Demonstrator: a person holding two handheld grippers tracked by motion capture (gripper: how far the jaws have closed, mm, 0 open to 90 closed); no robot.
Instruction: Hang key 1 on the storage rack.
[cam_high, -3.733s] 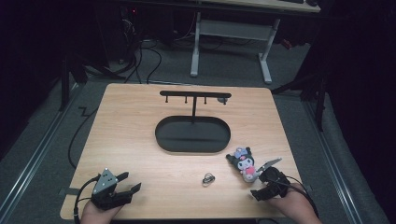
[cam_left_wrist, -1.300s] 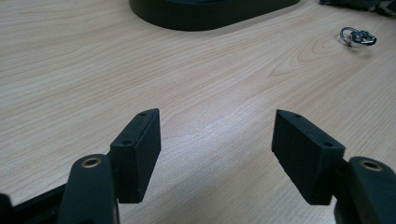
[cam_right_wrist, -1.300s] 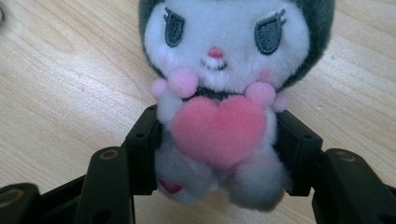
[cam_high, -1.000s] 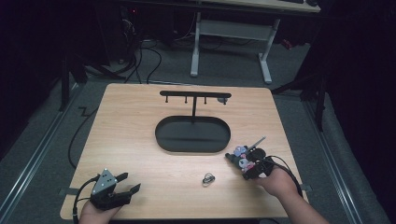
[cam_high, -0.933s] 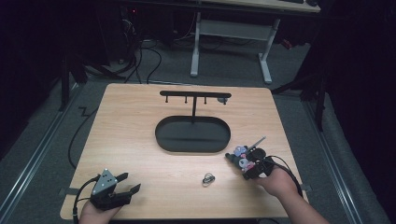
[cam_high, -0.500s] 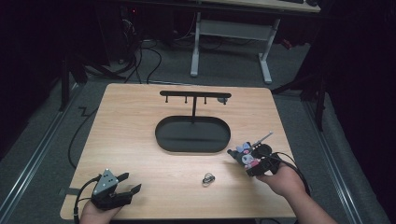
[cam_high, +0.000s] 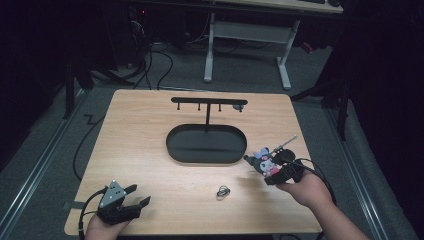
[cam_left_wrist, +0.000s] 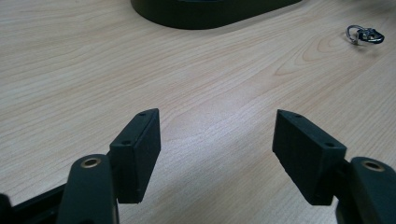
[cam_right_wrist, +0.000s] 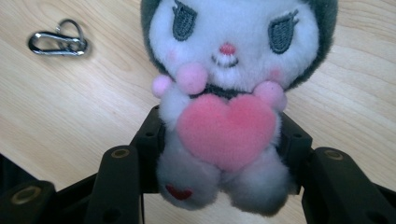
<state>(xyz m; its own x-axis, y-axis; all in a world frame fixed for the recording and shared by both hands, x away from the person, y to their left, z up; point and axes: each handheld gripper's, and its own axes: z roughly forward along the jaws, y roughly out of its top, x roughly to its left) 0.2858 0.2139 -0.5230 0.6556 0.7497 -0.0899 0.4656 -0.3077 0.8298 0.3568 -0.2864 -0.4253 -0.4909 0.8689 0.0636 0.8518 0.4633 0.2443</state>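
From above, the right gripper (cam_high: 278, 172) has the plush doll (cam_high: 265, 161) near the table's right edge, just beside the black oval stand base (cam_high: 206, 144). Left gripper (cam_left_wrist: 217, 154): jaws wide apart, holding nothing. Right gripper view: jaws pinch the soft body low, so it could squish out and drop near the carabiner (cam_right_wrist: 58, 39).

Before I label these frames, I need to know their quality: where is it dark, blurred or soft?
High view: the table is evenly lit, the surroundings nearly black. Left gripper view: the wood is sharp, the tongs slightly soft, the clip blurred. Right gripper view: the plush is fairly sharp up close.
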